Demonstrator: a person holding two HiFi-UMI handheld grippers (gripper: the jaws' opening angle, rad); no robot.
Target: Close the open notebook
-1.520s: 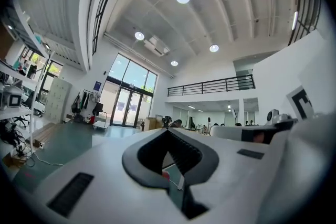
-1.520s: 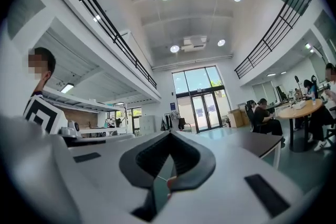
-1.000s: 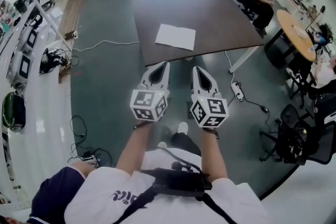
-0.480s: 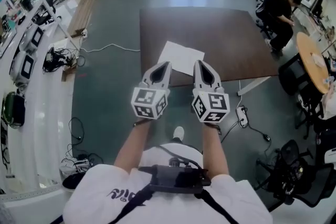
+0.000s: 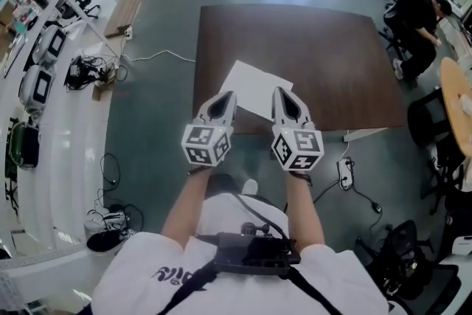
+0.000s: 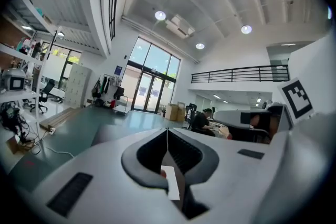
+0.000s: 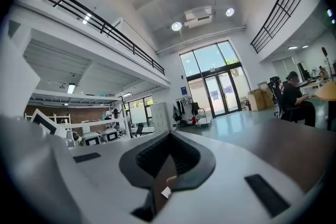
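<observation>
Brown, dark and matte, the large square-topped table (image 5: 332,63) fills the upper middle of the head view on a grey-green polished floor (image 5: 147,122). On it lies the open white notebook (image 5: 254,87), pages flat and bare, set slightly askew. It sits close to the table's near edge and toward its left side.

We hold both tools out level in front of the chest, side by side and apart. The left white two-jaw gripper (image 5: 227,95) has its tip over the notebook's near left part. The right white two-jaw gripper (image 5: 279,91) has its tip over the notebook's near right part. Whether either tip touches the paper we cannot tell from above.

Left gripper view: the two jaws meet in a thin seam at the tip, fully together, with nothing pinched. Right gripper view: the same, jaws closed on themselves and empty. In both, brown tabletop and a scrap of white show through the hollow behind the tips.

Each black-and-white marker cube, left (image 5: 207,144) and right (image 5: 297,148), rides at the rear of its tool, above a bare forearm.

Around the table: a white cable (image 5: 158,54) loops across the floor at the left. A white power strip (image 5: 345,172) lies near the table's right leg. A seated person in dark clothes (image 5: 417,11) is at the far right.
</observation>
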